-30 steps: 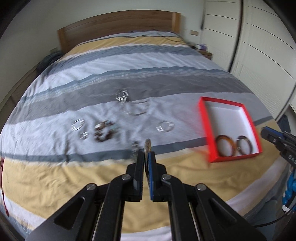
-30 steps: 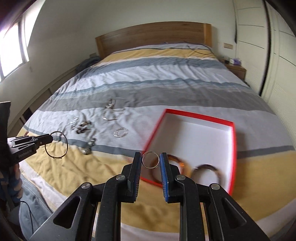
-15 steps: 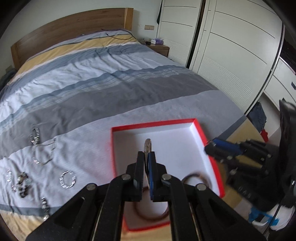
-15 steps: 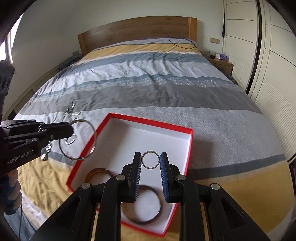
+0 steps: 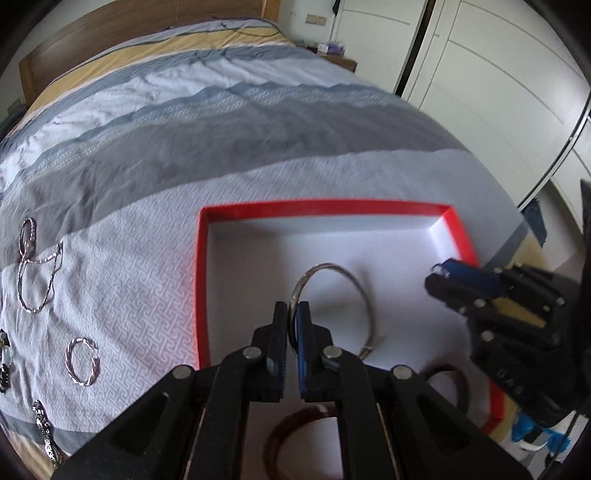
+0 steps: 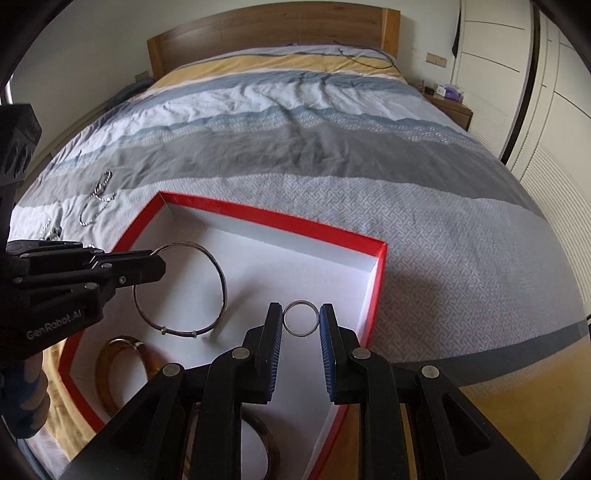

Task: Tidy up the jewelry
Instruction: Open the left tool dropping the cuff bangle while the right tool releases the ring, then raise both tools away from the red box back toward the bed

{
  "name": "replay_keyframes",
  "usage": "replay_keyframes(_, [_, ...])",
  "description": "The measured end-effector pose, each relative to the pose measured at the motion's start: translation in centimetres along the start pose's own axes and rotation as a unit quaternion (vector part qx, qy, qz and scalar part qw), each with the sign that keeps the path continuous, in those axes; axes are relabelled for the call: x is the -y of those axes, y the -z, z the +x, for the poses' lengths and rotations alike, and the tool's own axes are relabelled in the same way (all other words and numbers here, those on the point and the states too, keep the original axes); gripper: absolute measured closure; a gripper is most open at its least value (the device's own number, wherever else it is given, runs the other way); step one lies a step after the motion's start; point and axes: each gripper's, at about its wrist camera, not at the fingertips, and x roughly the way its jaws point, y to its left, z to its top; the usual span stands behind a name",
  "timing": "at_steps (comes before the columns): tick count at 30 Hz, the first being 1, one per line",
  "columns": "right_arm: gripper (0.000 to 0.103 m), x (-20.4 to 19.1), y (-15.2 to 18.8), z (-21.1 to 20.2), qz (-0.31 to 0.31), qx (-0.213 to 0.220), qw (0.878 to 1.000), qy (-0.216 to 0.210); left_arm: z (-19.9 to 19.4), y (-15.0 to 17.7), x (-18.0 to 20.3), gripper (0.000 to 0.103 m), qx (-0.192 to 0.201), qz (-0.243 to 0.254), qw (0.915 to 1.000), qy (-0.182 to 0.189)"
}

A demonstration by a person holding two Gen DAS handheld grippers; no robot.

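A red box with a white floor lies on the bed. My left gripper is shut on a thin silver bangle and holds it just above the box floor. My right gripper is shut on a small silver ring, held over the box near its right wall. Two brown bangles lie in the box's near part, partly hidden by the grippers.
Several loose pieces lie on the striped duvet left of the box: a silver chain, a twisted silver bracelet, a chain bracelet. White wardrobe doors stand to the right, a wooden headboard behind.
Both grippers have moved from beside the box to over it and come lower. The bangle and the ring now hang close above the white floor.
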Motion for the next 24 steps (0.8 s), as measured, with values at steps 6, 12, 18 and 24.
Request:
replay_keyframes(6, [0.083,-0.5,-0.3,1.7,-0.027,-0.019,0.999,0.005,1.4,0.4,0.4,0.099,-0.002,0.015,0.9992,-0.037])
replay_keyframes(12, [0.083,-1.5,-0.9,3.2,-0.061,-0.040,0.997,0.020,2.1,-0.1,0.3,0.097,-0.004,0.014,0.9978,-0.065])
replay_keyframes(18, [0.078,-1.4,-1.2,2.6,-0.061,-0.044,0.997,0.028,0.8,-0.1,-0.4,0.081,0.002,0.005,0.9989,-0.047])
replay_keyframes(24, [0.076,-0.5,-0.9,-2.0,-0.033,-0.018,0.999,0.039,-4.5,0.0,-0.8,0.076,0.046,-0.012,0.9985,-0.027])
